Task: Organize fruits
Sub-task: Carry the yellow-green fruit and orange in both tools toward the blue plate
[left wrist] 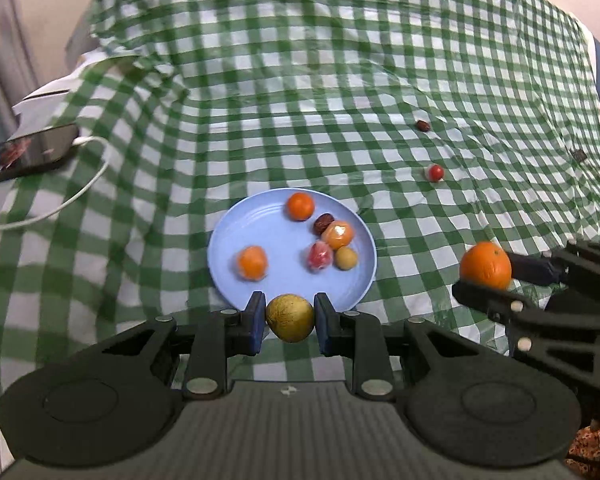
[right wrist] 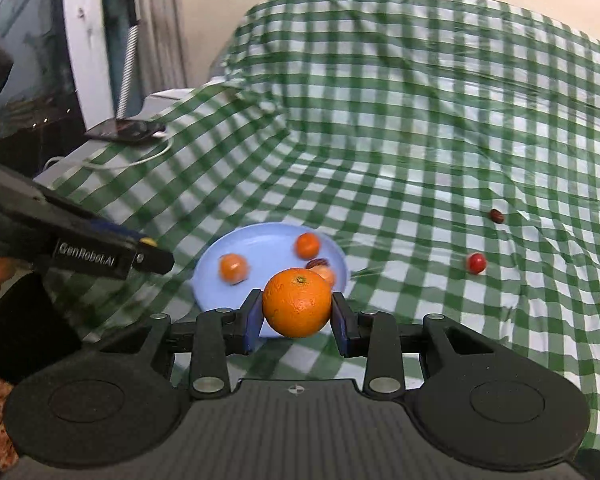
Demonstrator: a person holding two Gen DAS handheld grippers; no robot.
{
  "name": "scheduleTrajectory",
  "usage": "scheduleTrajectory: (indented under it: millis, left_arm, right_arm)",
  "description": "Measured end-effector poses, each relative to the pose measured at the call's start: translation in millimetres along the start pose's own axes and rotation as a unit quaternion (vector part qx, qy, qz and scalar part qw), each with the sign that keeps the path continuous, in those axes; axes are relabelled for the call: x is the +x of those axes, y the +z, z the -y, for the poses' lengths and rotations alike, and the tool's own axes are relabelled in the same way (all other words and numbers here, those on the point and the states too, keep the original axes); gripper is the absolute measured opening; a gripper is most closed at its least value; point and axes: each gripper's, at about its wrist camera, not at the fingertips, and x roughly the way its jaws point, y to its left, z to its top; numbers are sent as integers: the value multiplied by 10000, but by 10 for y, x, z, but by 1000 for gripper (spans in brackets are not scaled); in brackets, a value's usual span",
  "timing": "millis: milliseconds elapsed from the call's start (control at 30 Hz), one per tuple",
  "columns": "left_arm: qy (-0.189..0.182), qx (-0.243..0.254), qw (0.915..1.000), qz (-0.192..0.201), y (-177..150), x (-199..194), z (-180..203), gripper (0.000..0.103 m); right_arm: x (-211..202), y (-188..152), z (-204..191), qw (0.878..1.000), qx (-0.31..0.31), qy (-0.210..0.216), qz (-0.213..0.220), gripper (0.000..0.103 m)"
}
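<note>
I hold yellow-green fruit (left wrist: 290,317) clamped in left gripper (left wrist: 290,322) at blue plate (left wrist: 260,224) rim | right gripper (right wrist: 298,312) clamps orange (right wrist: 297,302) | release low over bare plate so neither rolls.

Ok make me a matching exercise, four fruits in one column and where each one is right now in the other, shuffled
Things:
1. large orange
2. yellow-green fruit
3. small red fruit
4. brown date

Places:
A. loose on the checkered cloth
B. on the blue plate
C. between the left gripper fingers
D. between the right gripper fingers

Pairs: 1-D, 2-C, 3-A, 4-B
</note>
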Motion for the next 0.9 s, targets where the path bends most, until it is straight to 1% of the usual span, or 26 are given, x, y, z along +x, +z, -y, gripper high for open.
scheduleTrajectory:
  millis: [167,367,900]
  left_arm:
    - [23,-25,9998,197,-118,-167,-70,28]
    - [-24,-138,9993,348,-167,-268,-101,28]
    - [-38,-203,9993,301,-155,-236,-90,28]
  right_arm:
    - [-87,-31,-217,9997,-234,15,24,37]
    - [-131,-21,-334,9990,-443,23,58,37]
    - [-125,-42,-315,9991,-412,36,20,37]
